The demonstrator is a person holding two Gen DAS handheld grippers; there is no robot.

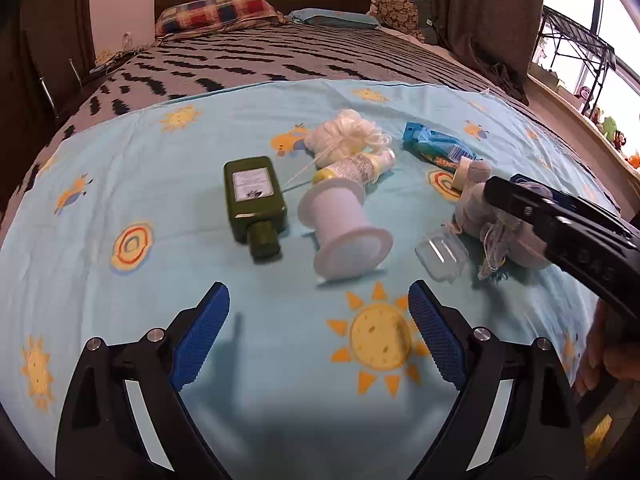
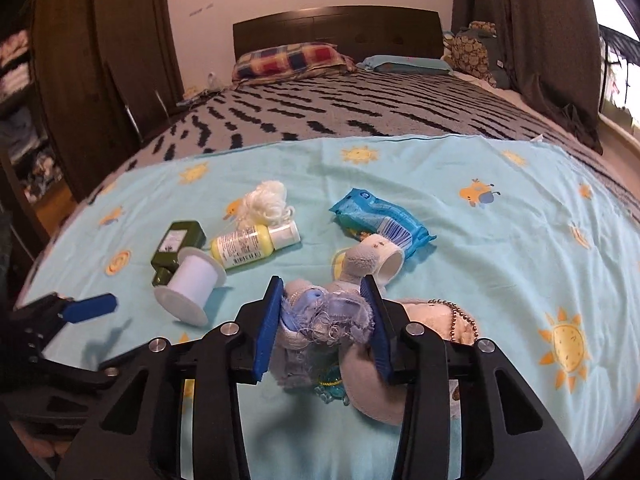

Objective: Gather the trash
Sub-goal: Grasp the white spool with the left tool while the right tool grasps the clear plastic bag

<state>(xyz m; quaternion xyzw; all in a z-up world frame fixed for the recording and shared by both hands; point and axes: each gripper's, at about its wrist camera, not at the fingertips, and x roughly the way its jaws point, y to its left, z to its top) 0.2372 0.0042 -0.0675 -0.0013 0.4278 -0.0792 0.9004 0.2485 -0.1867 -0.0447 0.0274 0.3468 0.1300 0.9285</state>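
Several items lie on a light blue sun-print sheet (image 1: 120, 160). My right gripper (image 2: 322, 324) is shut on a grey plush toy (image 2: 320, 320) with frayed blue cloth; it shows in the left wrist view (image 1: 504, 216) too. My left gripper (image 1: 320, 340) is open and empty, just short of a white plastic spool (image 1: 344, 228). A green bottle (image 1: 254, 200) lies left of the spool. A yellow bottle (image 1: 356, 168), a white mesh sponge (image 1: 344, 132), a blue wipes pack (image 1: 436, 148) and a clear plastic cap (image 1: 442, 256) lie around.
The sheet covers the foot of a bed with a grey and black patterned blanket (image 2: 340, 108). Pillows (image 2: 288, 60) and a dark headboard (image 2: 340, 28) are at the far end. A window ledge with toys (image 1: 608, 128) runs along the right.
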